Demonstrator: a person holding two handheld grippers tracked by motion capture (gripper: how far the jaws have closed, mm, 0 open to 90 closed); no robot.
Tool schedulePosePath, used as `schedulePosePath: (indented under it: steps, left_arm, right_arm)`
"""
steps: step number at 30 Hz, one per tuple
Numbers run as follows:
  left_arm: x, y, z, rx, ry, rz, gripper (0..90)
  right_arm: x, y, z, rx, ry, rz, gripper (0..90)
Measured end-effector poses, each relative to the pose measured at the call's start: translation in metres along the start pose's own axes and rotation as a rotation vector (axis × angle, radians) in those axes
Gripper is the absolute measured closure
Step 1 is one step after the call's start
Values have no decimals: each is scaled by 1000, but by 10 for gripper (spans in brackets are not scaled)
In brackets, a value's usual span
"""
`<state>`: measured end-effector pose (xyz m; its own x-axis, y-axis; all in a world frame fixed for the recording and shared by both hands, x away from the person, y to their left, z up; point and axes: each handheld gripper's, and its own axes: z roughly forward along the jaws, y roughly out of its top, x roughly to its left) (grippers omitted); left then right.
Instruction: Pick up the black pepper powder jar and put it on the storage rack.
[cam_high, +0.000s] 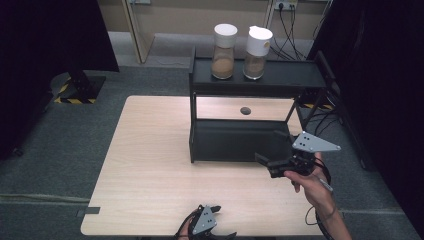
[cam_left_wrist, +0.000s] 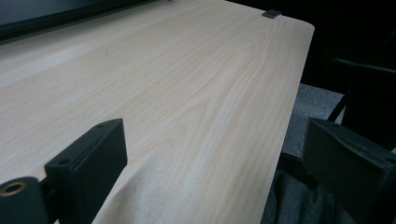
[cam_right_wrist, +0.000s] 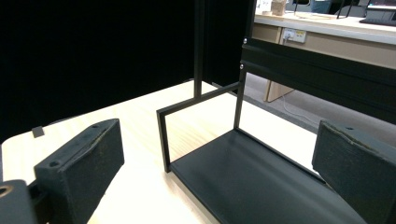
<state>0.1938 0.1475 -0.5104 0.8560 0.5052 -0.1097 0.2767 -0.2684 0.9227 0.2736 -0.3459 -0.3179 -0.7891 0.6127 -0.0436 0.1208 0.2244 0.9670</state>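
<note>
1. Light wood table on grey carpet; a black two-tier shelf rack stands at its far right.
2. Your left gripper sits at the near table edge, well apart from the rack, jaws wide, nothing between them.
3. Two white-capped jars: left jar and right jar stand upright, side by side, on the rack's top shelf.
4. Your right gripper is nearer: level with the empty lower shelf, jaws fully spread and empty. The jars lie up and beyond it.
</note>
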Motion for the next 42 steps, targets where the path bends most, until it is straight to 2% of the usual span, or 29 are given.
schedulePosePath:
  steps: [10,16,25,31,38,42]
  left_arm:
    - [0,0,0,-1,0,4,65]
    - [-1,0,0,1,0,4,66]
    - [-1,0,0,0,0,0,66]
    - [2,-2,2,5,-14,-29,66]
    - [0,-3,6,22,-29,-28,67]
    - [2,-3,4,8,-18,-35,66]
  right_arm:
    - [7,-19,-2,0,21,17,24]
    - [9,-33,1,23,43,28,22]
    - [13,-45,0,21,45,46,22]
    - [11,-52,2,26,59,73,30]
    - [5,-64,8,47,83,125,50]
    - [4,-66,6,43,80,126,51]
